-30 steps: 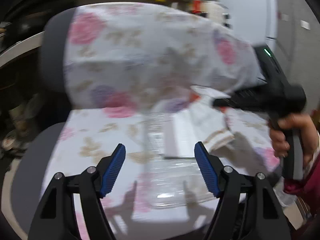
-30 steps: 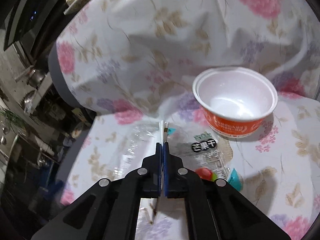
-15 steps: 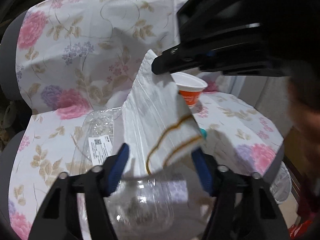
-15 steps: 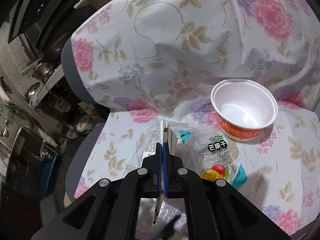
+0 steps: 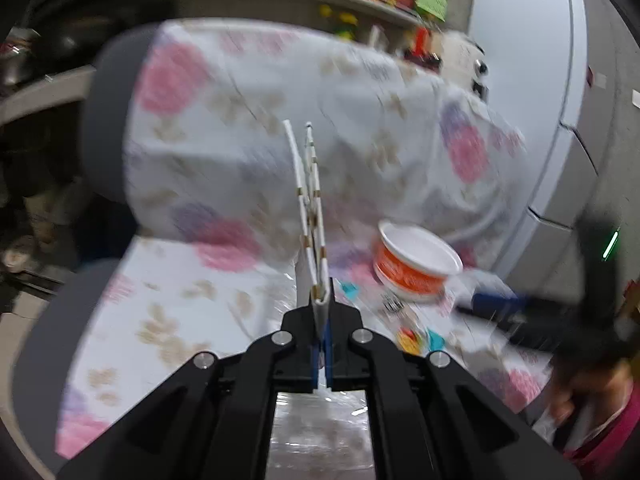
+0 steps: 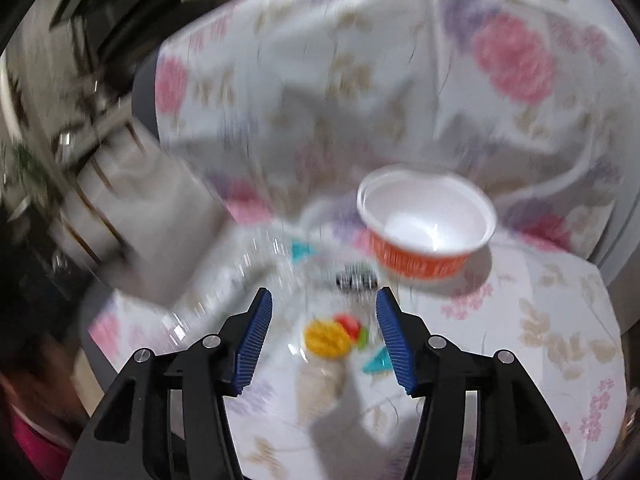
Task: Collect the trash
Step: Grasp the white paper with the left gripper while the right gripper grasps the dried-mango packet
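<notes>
Only the left wrist view shows the left gripper (image 5: 322, 320), jaws clamped on a folded white paper bag (image 5: 310, 216) standing edge-on above the flowered chair (image 5: 192, 280). The right wrist view shows the right gripper (image 6: 324, 332), jaws apart, over a snack packet (image 6: 334, 336) near an orange cup (image 6: 426, 228). Writing is too blurred to read.

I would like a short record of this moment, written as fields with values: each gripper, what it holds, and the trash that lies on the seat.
left gripper: shut on folded paper bag, seen edge-on
right gripper: open, holds nothing, above snack wrapper
orange cup: upright, white inside, on the seat
clear plastic container: left of wrapper, blurred
surface: floral chair cover
</notes>
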{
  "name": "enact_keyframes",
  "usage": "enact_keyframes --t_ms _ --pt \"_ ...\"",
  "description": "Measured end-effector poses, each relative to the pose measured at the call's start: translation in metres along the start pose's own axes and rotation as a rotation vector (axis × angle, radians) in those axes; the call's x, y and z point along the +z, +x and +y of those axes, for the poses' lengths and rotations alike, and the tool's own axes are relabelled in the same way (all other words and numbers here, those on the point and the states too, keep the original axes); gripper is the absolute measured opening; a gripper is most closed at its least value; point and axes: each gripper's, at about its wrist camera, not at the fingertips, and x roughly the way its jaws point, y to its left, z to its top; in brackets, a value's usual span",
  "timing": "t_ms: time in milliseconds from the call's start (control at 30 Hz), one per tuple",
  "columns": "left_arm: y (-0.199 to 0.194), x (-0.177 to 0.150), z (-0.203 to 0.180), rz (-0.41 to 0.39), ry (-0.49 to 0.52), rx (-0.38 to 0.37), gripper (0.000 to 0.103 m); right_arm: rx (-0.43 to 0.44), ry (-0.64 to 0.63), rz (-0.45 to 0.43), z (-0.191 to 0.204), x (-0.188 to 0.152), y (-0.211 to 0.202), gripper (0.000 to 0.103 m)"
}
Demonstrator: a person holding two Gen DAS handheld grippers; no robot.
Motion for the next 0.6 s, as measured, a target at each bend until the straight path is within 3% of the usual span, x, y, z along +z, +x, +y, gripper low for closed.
enact_keyframes --t_ms 100,267,567,600 --pt "-0.014 0.008 0.002 -0.001 -0.019 0.051 0.0 -0.024 -0.097 0.059 0.014 -0.016 0.031 0.056" --pt "-0.008 0.0 -0.001 0.023 -0.017 0.037 0.0 -0.126 -0.283 0.104 0.048 -0.032 0.058 0.056" --pt "0.009 -0.015 0.002 0.055 -0.044 0.017 0.0 -0.301 -0.366 0.091 0.06 -0.029 0.091 0.052" --pt "0.009 -0.016 0.002 0.055 -0.046 0.016 0.0 -0.322 -0.377 0.084 0.063 -0.028 0.094 0.043"
